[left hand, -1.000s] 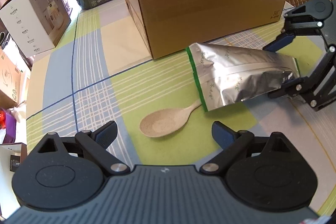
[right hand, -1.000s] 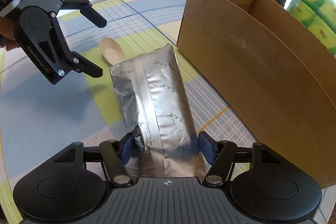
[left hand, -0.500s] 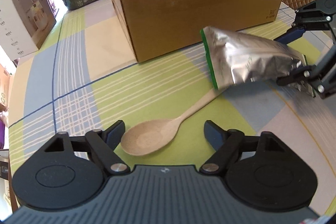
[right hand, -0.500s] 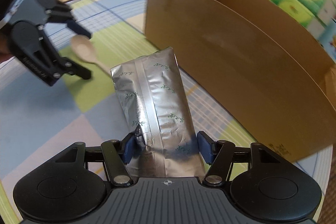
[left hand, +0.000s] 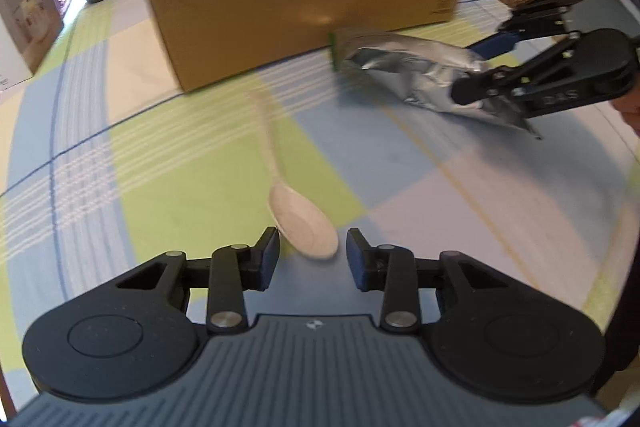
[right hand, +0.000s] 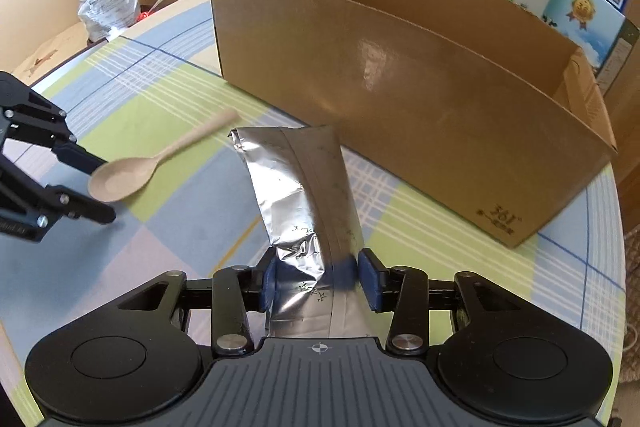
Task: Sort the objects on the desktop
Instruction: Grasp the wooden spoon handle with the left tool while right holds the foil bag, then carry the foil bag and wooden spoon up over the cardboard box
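The right tongs (right hand: 316, 285) were clenched on the foil pouch (right hand: 304, 187), lifted before the cardboard box (right hand: 400, 87). The left tongs (left hand: 312, 257) stood released around the spoon (left hand: 300, 219) bowl on the surface (left hand: 160, 167).

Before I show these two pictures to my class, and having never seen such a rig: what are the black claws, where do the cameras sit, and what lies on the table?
The claws are two-finger grippers, one held in each of a person's hands. A wide-angle camera rides on each, looking forward along its fingers, so each picture shows its own claw at the bottom.

In the left view, the left gripper has its fingers apart on either side of the bowl of a pale spoon; contact is unclear. In the right view, the right gripper is clamped on a silver foil pouch. Behind both stands an open cardboard box on the checked tablecloth.
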The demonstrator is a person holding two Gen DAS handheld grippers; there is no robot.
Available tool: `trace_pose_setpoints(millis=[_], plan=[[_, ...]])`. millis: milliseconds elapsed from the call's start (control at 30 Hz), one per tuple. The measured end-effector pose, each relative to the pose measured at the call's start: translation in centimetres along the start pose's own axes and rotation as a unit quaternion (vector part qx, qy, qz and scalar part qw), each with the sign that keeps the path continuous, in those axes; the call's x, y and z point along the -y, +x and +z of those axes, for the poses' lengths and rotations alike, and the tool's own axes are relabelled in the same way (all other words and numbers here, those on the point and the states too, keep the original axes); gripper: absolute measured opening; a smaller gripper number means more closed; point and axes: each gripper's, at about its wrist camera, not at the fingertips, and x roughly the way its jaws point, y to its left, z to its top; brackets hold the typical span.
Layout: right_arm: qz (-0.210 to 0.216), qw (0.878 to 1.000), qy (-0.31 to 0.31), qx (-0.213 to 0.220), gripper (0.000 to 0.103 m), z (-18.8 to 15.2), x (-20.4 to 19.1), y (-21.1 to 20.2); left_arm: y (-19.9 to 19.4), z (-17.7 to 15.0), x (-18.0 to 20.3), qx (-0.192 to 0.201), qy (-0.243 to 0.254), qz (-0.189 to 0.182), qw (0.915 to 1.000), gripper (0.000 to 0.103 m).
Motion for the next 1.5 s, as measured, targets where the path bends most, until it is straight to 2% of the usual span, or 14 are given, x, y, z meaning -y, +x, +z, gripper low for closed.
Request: trace_pose_setpoints(millis=[100, 167, 200, 233, 267, 333, 400, 567, 800, 867, 933, 1067, 1133, 1500], plan=[[0.009, 1.0, 0.003, 0.004, 0.041, -0.9, 0.0, -0.7, -0.2, -0.2, 1.2, 0.001, 0.008, 0.003, 1.0, 0.032], [0.02, 1.0, 0.007, 0.012, 0.047, -1.2, 0.1, -1.2, -0.2, -0.3, 1.6, 0.003, 0.01, 0.016, 0.9998, 0.032], [0.023, 1.0, 0.006, 0.013, 0.059, -1.3, 0.2, -1.2, -0.2, -0.3, 1.6, 0.005, 0.005, 0.021, 0.9998, 0.034], [0.024, 1.0, 0.004, 0.014, 0.073, -1.0, -0.1, -0.7, -0.2, -0.2, 1.6, 0.006, -0.001, 0.024, 0.9997, 0.04], [0.025, 1.0, 0.0, 0.014, 0.078, -1.1, -0.1, -0.7, -0.2, -0.1, 1.5, 0.01, -0.008, 0.027, 0.9996, 0.046], [0.022, 1.0, -0.009, 0.017, 0.079, -1.1, -0.3, -0.7, -0.3, 0.2, 1.1, 0.02, -0.028, 0.031, 0.9989, 0.063], [0.023, 1.0, -0.014, 0.015, 0.08, -0.9, -0.5, -0.4, -0.2, 0.5, 0.5, 0.026, -0.055, 0.031, 0.9976, 0.064], [0.018, 1.0, -0.021, -0.001, 0.08, -0.3, -0.5, 0.9, 0.8, 1.0, -0.7, 0.016, -0.111, 0.026, 0.9933, 0.062], [0.026, 0.999, 0.0, -0.037, 0.079, 0.5, 1.0, 3.0, 1.9, 1.3, -0.8, 0.003, -0.111, 0.042, 0.993, 0.042], [0.033, 0.998, 0.01, -0.05, 0.07, 0.3, 1.4, 3.4, 2.0, 1.4, -0.6, 0.002, -0.1, 0.048, 0.9938, 0.039], [0.045, 0.997, 0.027, -0.048, 0.053, 0.4, 1.7, 3.2, 2.0, 1.4, -0.4, 0.001, -0.089, 0.05, 0.9948, 0.033], [0.042, 0.997, 0.026, -0.052, 0.046, 0.2, 1.4, 2.5, 1.8, 1.2, 0.0, 0.0, -0.08, 0.046, 0.9958, 0.028], [0.043, 0.997, 0.026, -0.054, 0.042, 0.3, 1.1, 2.2, 1.6, 1.0, 0.4, 0.0, -0.079, 0.04, 0.9961, 0.019], [0.047, 0.996, 0.037, -0.065, 0.041, -1.8, -0.3, 0.1, 0.4, -0.8, 2.7, 0.006, -0.096, 0.052, 0.994, 0.02]])
